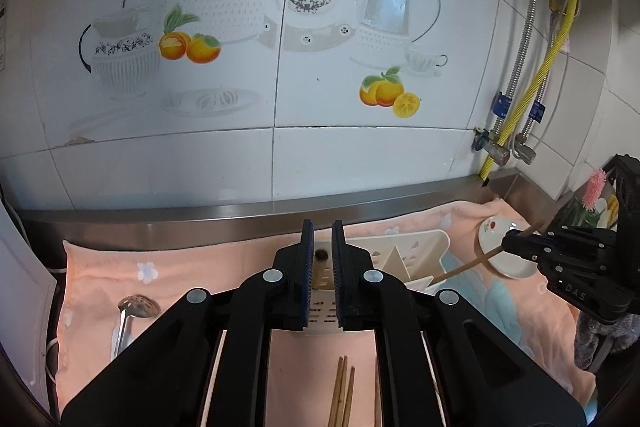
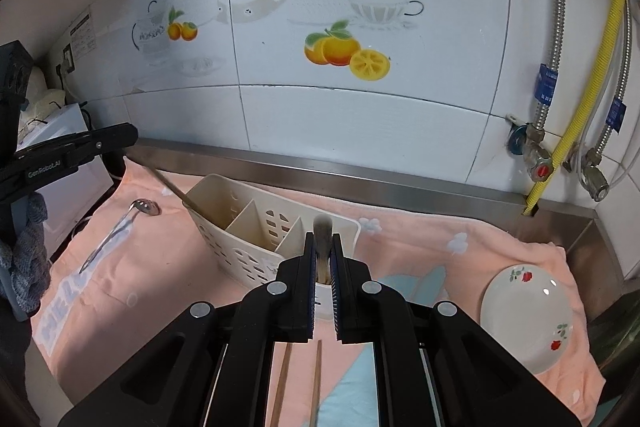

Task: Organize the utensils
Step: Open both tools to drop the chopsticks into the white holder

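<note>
Pointing down at towel (image 2: 400, 239) and caddy (image 2: 240, 255) just ahead. Clamping chopstick (image 2: 322, 227) in right gripper (image 2: 322, 259). Flanking second chopstick (image 1: 320, 273) with narrowly parted left gripper (image 1: 322, 259), hold unclear. Hanging above loose chopsticks (image 1: 342, 395).

cream caddy (image 2: 256, 227) upright; chopsticks (image 1: 342, 393) loose.

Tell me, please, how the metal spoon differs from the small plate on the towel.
The spoon is shiny metal, the plate white with red flowers. The spoon is long and slim, the plate round. The spoon lies left of the utensil holder, the plate right. Both rest on the pink towel.
</note>
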